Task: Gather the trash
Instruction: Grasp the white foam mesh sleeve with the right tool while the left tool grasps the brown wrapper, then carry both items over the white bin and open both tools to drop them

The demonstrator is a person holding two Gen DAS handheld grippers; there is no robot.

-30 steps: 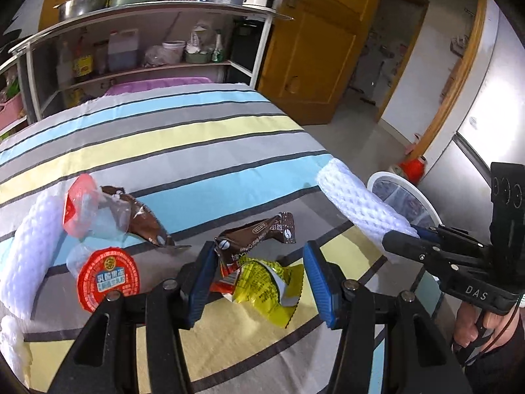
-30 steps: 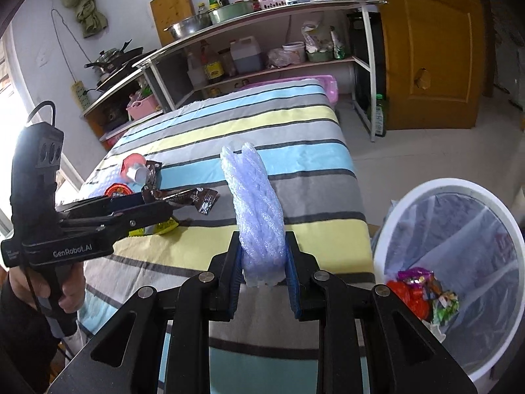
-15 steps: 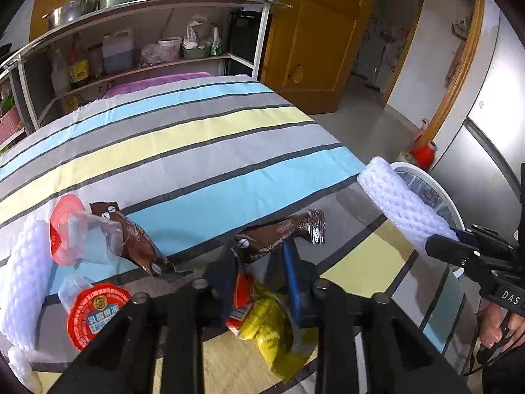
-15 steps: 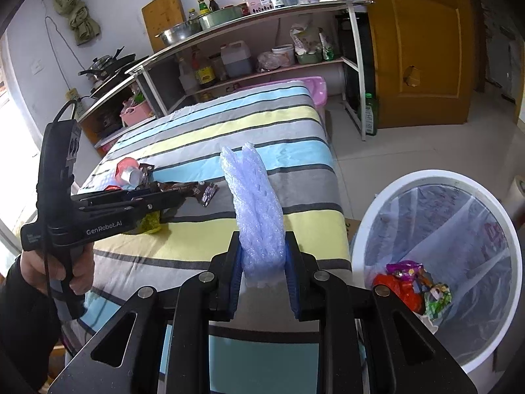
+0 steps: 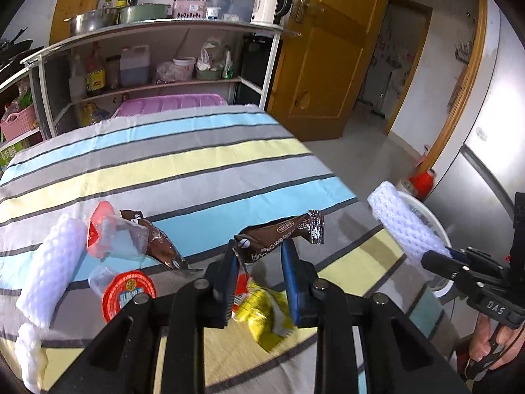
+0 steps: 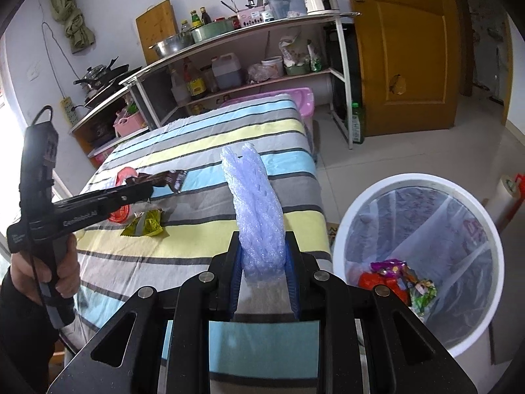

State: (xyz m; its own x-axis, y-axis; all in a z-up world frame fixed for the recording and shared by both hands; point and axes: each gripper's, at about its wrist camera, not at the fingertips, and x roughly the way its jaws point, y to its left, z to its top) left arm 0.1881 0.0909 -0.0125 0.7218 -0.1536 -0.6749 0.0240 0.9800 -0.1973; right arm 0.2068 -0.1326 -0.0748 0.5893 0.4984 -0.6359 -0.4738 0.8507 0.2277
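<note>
My left gripper [image 5: 259, 256] is shut on a brown sachet wrapper [image 5: 282, 233], which hangs just above the striped tablecloth [image 5: 197, 164]. A yellow wrapper [image 5: 262, 312] lies on the cloth under the jaws. In the right wrist view the left gripper [image 6: 147, 190] holds the brown wrapper [image 6: 170, 177] over the table, above the yellow wrapper [image 6: 144, 226]. My right gripper [image 6: 262, 256] is shut on a white foam net sleeve [image 6: 259, 216] near the table's right edge. The left wrist view shows that sleeve [image 5: 403, 226] in the right gripper [image 5: 433, 256].
A white bin [image 6: 423, 184] with a clear liner and several wrappers stands on the floor right of the table. On the cloth at the left lie another brown wrapper [image 5: 157, 243], a red-lidded cup [image 5: 128, 292], a clear cup [image 5: 111, 233] and a foam sleeve [image 5: 49, 272]. Shelves [image 5: 164, 82] stand behind.
The left jaws closed on the brown wrapper and raised it off the cloth; the yellow wrapper stayed down. The right gripper carried the foam sleeve sideways, closer to the bin.
</note>
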